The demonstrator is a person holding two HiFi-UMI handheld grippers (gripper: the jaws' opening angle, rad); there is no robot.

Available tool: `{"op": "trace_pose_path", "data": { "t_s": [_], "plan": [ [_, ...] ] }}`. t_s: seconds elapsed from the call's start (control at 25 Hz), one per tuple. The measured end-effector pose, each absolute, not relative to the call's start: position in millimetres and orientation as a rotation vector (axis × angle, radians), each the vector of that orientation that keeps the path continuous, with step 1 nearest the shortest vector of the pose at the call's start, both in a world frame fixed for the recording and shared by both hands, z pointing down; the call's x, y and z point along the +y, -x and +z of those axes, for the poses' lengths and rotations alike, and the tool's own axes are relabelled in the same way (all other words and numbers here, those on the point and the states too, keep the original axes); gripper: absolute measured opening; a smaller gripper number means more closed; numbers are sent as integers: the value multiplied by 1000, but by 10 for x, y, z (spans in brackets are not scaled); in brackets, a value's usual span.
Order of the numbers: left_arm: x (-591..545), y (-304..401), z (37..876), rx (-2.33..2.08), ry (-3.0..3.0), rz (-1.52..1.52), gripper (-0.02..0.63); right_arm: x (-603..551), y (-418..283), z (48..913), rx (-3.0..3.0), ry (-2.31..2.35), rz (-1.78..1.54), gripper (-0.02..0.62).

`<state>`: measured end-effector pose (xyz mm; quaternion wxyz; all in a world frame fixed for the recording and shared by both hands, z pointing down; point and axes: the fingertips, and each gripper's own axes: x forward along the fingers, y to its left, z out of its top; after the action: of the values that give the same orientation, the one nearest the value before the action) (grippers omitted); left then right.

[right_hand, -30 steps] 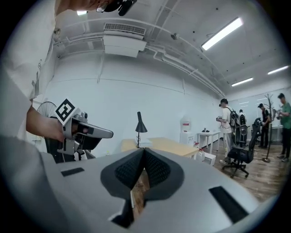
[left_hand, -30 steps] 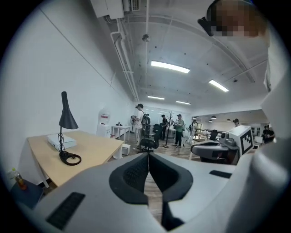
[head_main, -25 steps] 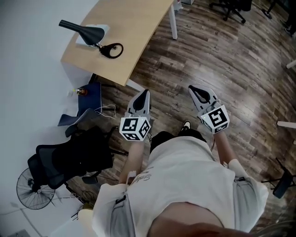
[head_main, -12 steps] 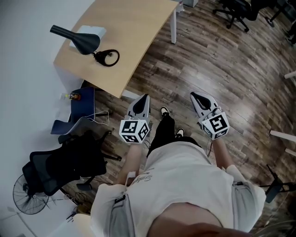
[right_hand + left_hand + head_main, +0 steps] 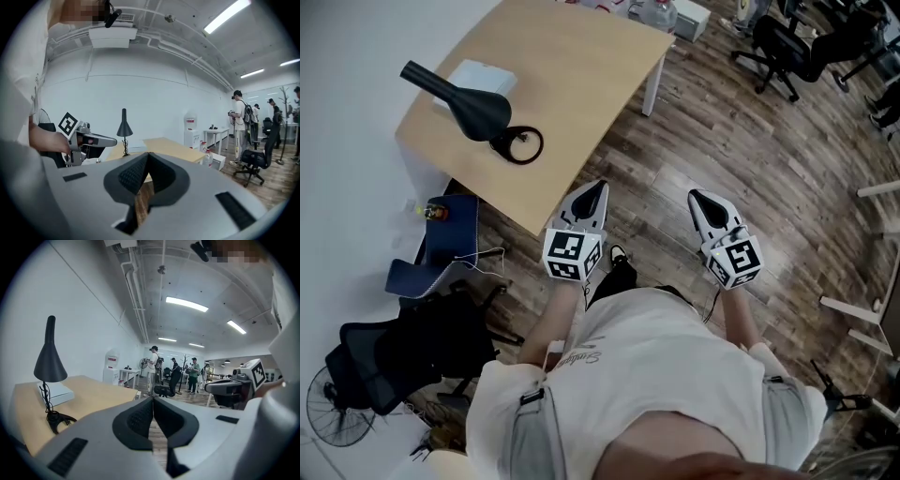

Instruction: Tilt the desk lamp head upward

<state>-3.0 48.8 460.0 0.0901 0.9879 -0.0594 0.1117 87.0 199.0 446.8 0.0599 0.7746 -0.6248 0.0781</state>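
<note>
Two-handed, holding the left gripper (image 5: 598,187) and the right gripper (image 5: 695,197) side by side over the wood floor (image 5: 750,150), each with jaws pressed together on nothing, near the desk (image 5: 581,75); facing the desk lamp (image 5: 478,112) standing beside a white box (image 5: 483,75) at the wall-side edge, shade opening downward.

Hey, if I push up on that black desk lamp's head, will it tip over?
Likely top-heavy: the desk lamp carries a large cone head over a small ring base, so it may tip. Its thin stem probably flexes.
</note>
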Motion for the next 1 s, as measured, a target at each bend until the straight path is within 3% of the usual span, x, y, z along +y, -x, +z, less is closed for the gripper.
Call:
{"op": "trace_pose_path", "data": {
  "t_s": [0.6, 1.0],
  "plan": [
    [-853, -53, 4783, -362, -2876, 336, 15, 346, -1049, 4396, -2061, -2154, 170, -5],
    [-1490, 63, 5163, -718, -2768, 386, 15, -610, -1273, 4919, -2336, -1910, 267, -5]
  ]
}}
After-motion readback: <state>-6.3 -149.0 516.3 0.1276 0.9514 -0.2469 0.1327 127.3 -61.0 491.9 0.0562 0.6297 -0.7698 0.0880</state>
